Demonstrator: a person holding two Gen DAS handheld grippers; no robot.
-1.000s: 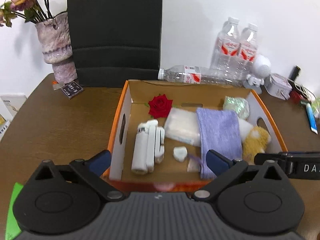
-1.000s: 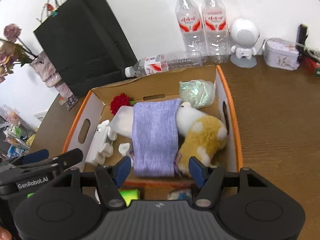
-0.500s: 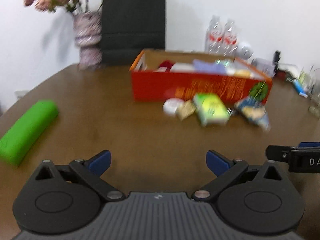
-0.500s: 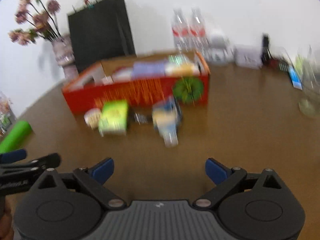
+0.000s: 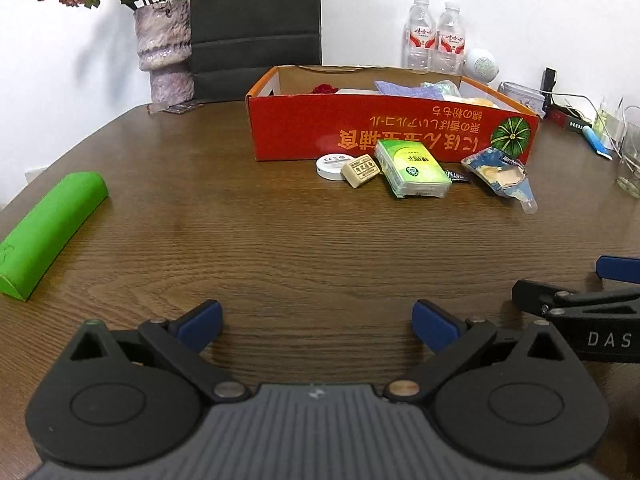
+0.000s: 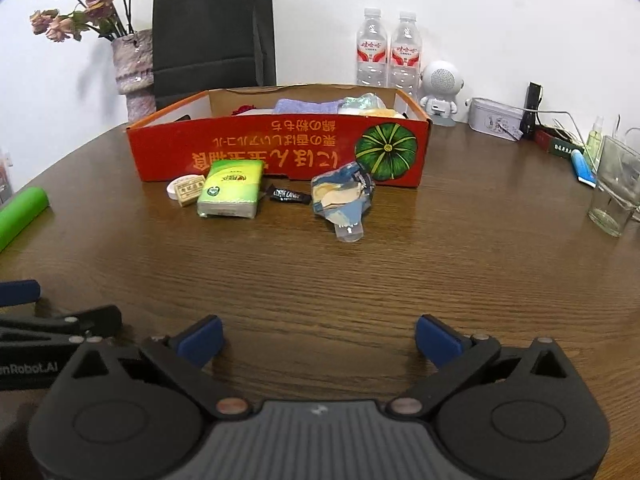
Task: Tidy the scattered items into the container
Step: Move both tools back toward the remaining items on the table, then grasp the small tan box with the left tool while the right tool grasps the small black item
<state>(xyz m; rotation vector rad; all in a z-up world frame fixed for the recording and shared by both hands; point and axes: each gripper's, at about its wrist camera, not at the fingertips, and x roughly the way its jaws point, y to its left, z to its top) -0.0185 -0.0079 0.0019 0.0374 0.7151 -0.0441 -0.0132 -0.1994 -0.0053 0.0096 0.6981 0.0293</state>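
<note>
Both grippers hang low over the brown table [image 5: 280, 240], side by side, each spread wide with nothing between the pads: the left gripper [image 5: 316, 322] is released, and the right gripper [image 6: 318, 338] has just been opening its jaws. Ahead sits the red box [image 6: 280, 156], already holding a purple cloth [image 6: 308, 106] and what looks like a plush toy. Just beside its front wall lie the scattered items: a white round tin [image 5: 330, 166], an eraser [image 5: 360, 170], a green tissue pack [image 6: 230, 194], a black sachet [image 6: 290, 196] and a blue pouch [image 6: 344, 200]. A green roll [image 5: 48, 228] lies well apart at the left.
</note>
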